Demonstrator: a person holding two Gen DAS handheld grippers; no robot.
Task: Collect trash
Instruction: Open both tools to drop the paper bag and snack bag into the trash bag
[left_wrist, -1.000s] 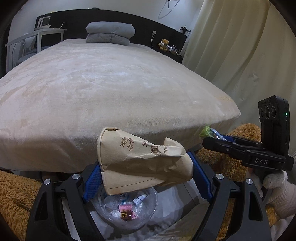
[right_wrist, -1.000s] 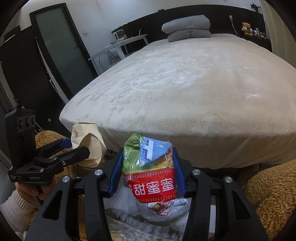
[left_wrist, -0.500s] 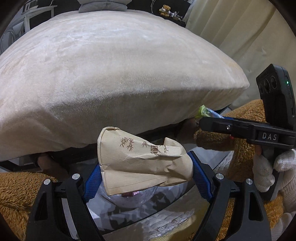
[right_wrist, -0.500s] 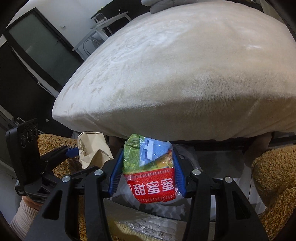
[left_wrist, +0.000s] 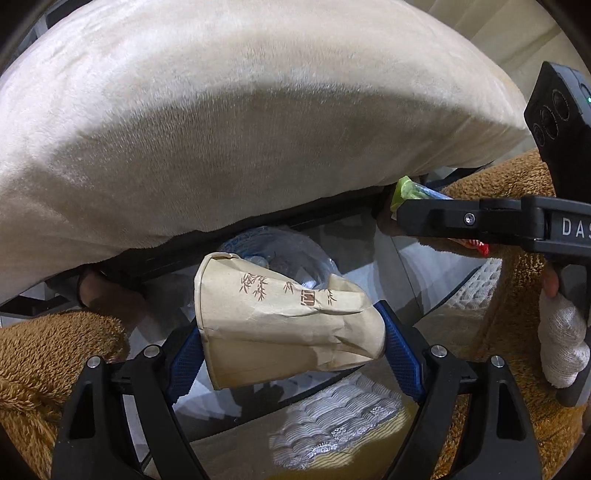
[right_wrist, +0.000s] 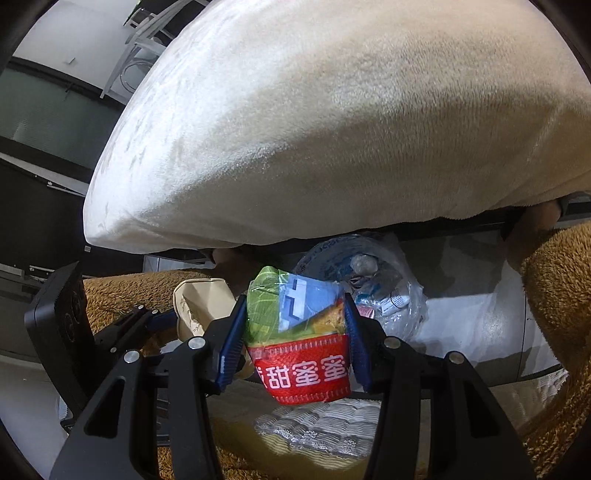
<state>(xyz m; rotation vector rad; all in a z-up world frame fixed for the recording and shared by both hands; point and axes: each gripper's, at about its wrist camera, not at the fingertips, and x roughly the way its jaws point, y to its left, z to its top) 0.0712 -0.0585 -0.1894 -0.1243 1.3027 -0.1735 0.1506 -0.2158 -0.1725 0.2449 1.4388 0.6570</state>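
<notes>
- A crushed paper cup (left_wrist: 288, 328) is clamped between the blue pads of the left gripper (left_wrist: 291, 343), lying sideways across them.
- A crumpled snack packet (right_wrist: 299, 332), green and blue above a red band, is pinched upright in the right gripper (right_wrist: 295, 339); both pieces of trash are thus judged picked up but not yet dropped.
- Just below both grippers, a pale woven mat (right_wrist: 317, 424) is seen on the floor.
- Ahead of and below the held items, a bin lined with a clear bag (right_wrist: 373, 288) is seen, already holding small wrappers and scraps; part of the collecting is judged done.
- To the right of the left gripper, the right gripper's body is seen side-on, with the packet's green end showing at its tip.
- Brown fleece (left_wrist: 48, 354) is seen to either side.
- Beyond and above the bin, the bed (right_wrist: 332, 129) under a cream blanket fills the view.
- Release over the bin is judged to remain.
</notes>
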